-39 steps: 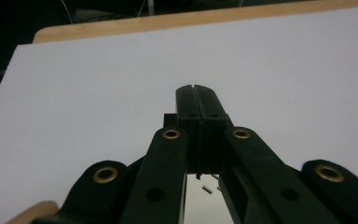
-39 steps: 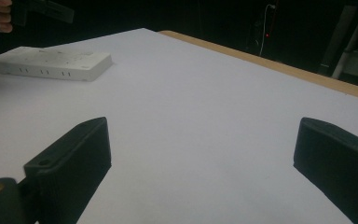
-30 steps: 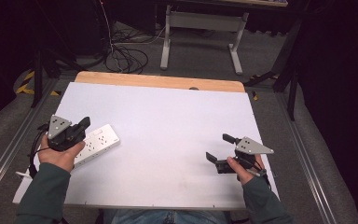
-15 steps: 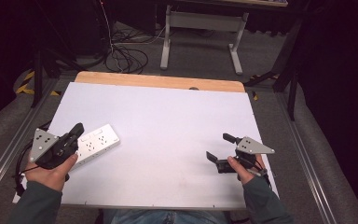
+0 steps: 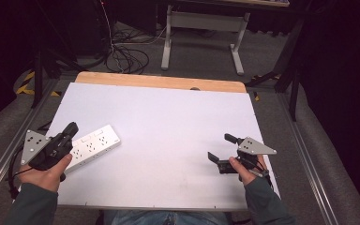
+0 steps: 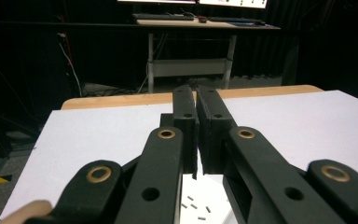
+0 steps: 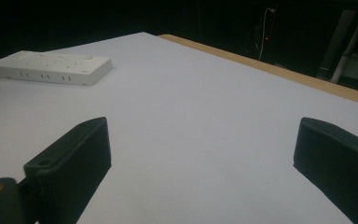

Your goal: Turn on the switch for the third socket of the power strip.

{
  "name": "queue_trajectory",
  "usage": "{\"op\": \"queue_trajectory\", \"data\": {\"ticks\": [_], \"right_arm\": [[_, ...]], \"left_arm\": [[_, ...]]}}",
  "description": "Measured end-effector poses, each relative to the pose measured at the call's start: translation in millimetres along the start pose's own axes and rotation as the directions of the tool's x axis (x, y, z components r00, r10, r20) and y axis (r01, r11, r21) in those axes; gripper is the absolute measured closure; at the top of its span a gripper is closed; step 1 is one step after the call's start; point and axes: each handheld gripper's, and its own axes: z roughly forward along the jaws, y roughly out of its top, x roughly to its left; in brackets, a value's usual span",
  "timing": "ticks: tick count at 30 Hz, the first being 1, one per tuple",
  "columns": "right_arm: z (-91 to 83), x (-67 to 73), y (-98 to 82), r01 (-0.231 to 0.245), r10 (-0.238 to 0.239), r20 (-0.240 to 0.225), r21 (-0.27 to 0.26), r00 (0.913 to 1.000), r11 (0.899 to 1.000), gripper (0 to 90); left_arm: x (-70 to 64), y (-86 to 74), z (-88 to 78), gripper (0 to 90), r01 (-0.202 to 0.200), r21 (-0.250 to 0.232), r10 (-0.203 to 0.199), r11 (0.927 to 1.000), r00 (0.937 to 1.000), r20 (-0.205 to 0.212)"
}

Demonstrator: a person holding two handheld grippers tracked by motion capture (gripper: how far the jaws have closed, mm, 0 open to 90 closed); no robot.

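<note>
The left gripper view shows the left tongs (image 6: 196, 100) pressed together with nothing between them, socket slots of the white power strip (image 5: 92, 145) just beneath. The right gripper view shows the right tongs (image 7: 200, 163) wide apart, well away from the strip on the white counter (image 5: 168, 126). Since 1 second ago, the left hand (image 5: 44, 171) slid off the strip's near-left end.

White power strip (image 5: 91, 146), flat, table's left
</note>
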Motion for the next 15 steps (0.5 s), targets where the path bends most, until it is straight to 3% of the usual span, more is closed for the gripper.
{"op": "queue_trajectory", "data": {"ticks": [10,15], "right_arm": [[-0.1,-0.3,-0.1,-0.002,0.002,0.001,-0.002,1.0,1.0,4.4],[-0.1,-0.1,0.0,-0.003,0.003,0.0,-0.003,1.0,1.0,4.4]], "left_arm": [[0.9,-0.1,-0.1,81.8,0.003,-0.009,-0.003,1.0,0.9999,-0.012],[0.3,0.1,-0.3,68.9,0.001,-0.014,-0.002,0.9999,0.9995,-0.032]]}}
